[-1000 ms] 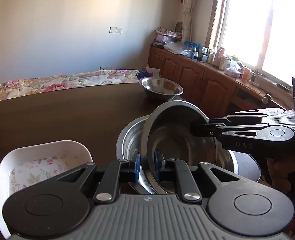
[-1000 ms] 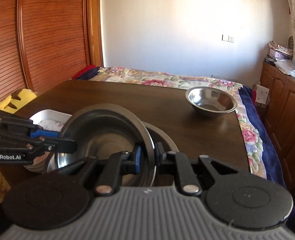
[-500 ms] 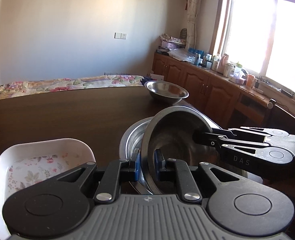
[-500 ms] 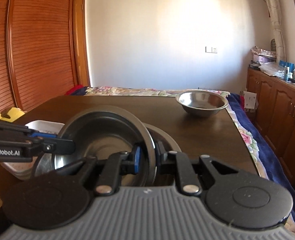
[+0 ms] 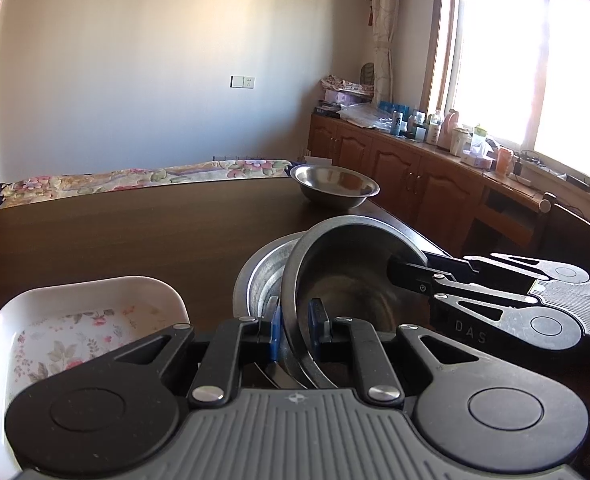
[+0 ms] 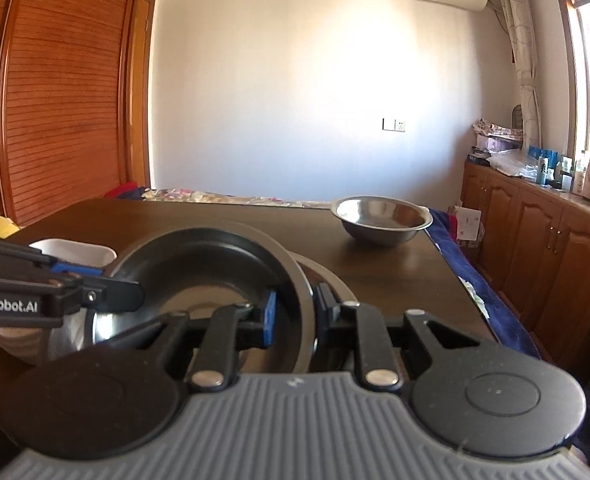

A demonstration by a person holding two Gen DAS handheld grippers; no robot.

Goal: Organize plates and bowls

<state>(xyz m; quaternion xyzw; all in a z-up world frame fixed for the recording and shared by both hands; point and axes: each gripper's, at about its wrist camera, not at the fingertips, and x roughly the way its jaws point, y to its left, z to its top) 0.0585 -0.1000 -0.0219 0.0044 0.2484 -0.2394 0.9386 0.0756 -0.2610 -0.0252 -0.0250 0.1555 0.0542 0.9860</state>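
Left wrist view: my left tool [image 5: 295,334] pinches the steel bowl's [image 5: 347,280] rim.
My right tool [image 6: 293,314] clamps its opposite rim.

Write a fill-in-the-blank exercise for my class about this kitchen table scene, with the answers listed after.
1. Both tongs grip the rim of one ____ bowl.
2. The left tongs and the right tongs hold that bowl ____, not level.
3. The white dish has a ____ pattern inside.
4. A second bowl stands alone near the table's far ____.

Answers: steel; tilted; floral; corner
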